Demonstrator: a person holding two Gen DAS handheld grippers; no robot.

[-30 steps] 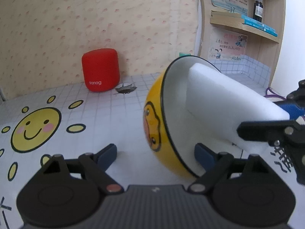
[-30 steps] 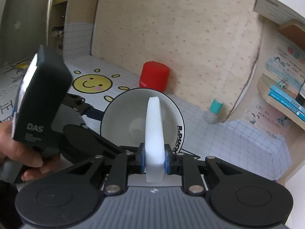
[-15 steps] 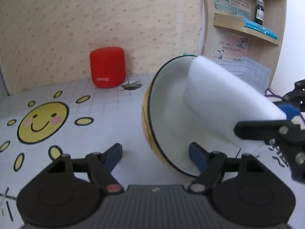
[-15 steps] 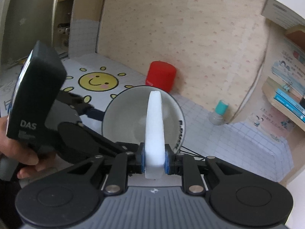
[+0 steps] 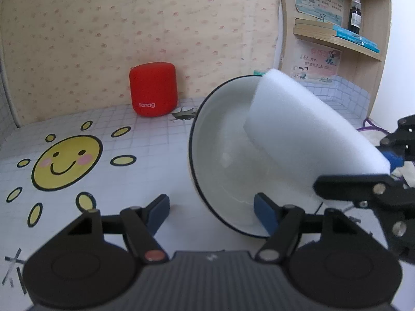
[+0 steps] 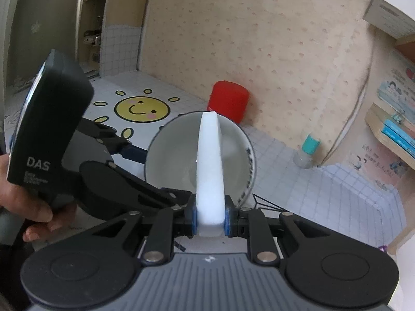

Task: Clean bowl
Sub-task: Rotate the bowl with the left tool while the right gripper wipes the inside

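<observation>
the bowl [image 5: 223,155] is tipped on its side over the table [image 5: 160,160], its white inside facing the right gripper [image 6: 209,220]. only a white sponge [image 6: 209,171] is in it, its far end reaching into the hollow. the right gripper's jaws pinch the sponge's near end tight. the left gripper [image 5: 211,211] has the bowl's lower wall between its jaws, which are closing on it: one blue pad is inside the rim, the other outside and apart from it. a red speaker [image 5: 153,92] stands by the wall.
</observation>
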